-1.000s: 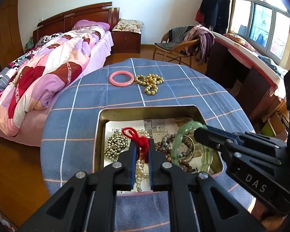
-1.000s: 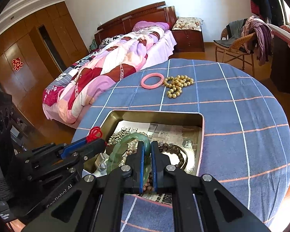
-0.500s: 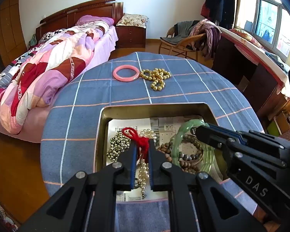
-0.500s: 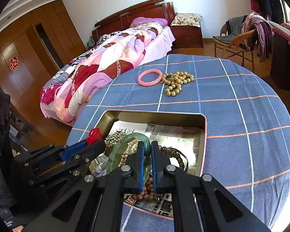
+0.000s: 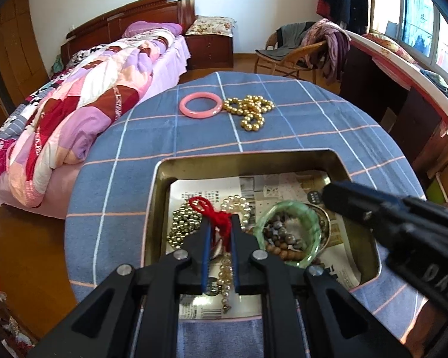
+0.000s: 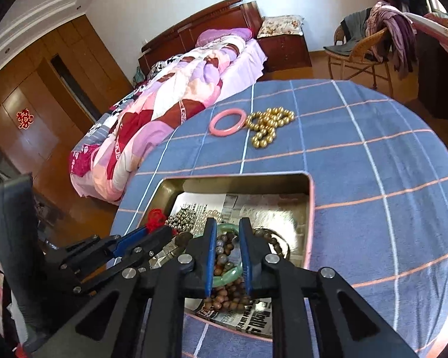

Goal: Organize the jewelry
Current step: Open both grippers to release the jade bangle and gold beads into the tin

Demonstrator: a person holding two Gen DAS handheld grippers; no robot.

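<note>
Bed (image 5: 83, 95) fills nine o'clock, its patchwork quilt butting against the round worktop (image 5: 194, 137) in blue check cloth. At one o'clock a wicker chair (image 5: 295, 56) sits draped in clothes, well apart from the action. Centre stage, the metal tin (image 5: 245, 162) lined with newspaper, crowded: silver beads (image 5: 182, 226), a pearl strand (image 5: 227, 271), wooden beads (image 5: 280, 246), all jostling. The right tool (image 6: 227, 226) hangs over the tin with its jaws slightly apart, the green bangle (image 6: 228, 277) lying loose between them on the wooden beads. The left tool (image 5: 219, 223) is clamped tight on a red cord (image 5: 213, 211), the pearl strand dangling below. Out at twelve o'clock on the cloth, a pink bangle (image 5: 200, 106) lies touching a heap of gold beads (image 5: 251, 110), outside the tin.
</note>
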